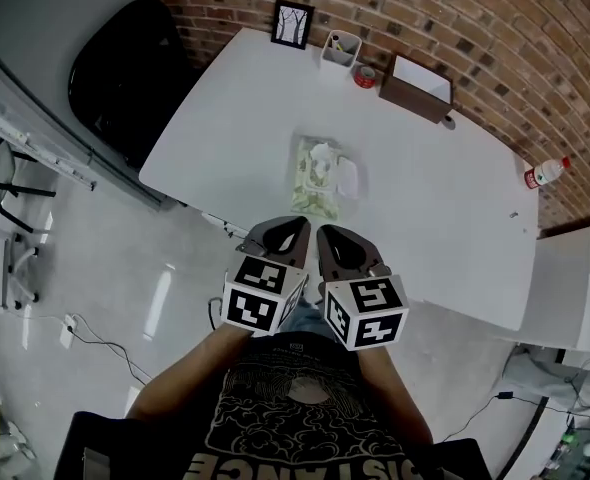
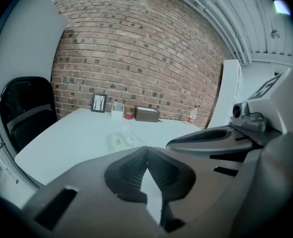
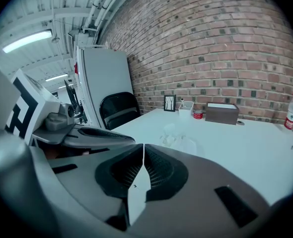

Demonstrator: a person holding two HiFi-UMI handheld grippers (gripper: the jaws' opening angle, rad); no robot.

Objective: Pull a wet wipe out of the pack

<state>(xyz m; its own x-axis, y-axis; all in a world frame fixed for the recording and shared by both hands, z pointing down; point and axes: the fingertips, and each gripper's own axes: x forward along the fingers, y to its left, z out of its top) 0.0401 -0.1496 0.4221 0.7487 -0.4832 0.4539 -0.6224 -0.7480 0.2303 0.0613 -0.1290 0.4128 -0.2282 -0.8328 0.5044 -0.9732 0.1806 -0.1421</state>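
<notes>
The wet wipe pack (image 1: 318, 176) lies flat in the middle of the white table (image 1: 445, 218), greenish, with a white wipe sticking up from its opening and its flap folded to the right. It shows faintly as the pack (image 2: 121, 141) in the left gripper view and the pack (image 3: 179, 140) in the right gripper view. My left gripper (image 1: 293, 226) and right gripper (image 1: 326, 232) hover side by side at the table's near edge, short of the pack. Both are shut, jaws pressed tip to tip, with nothing between them: left gripper (image 2: 147, 148), right gripper (image 3: 143, 146).
Along the brick wall at the table's far edge stand a picture frame (image 1: 292, 24), a white holder (image 1: 341, 48), a red tape roll (image 1: 364, 76) and a brown box (image 1: 417, 86). A bottle (image 1: 545, 173) stands at the right corner. A black chair (image 1: 125, 68) sits left.
</notes>
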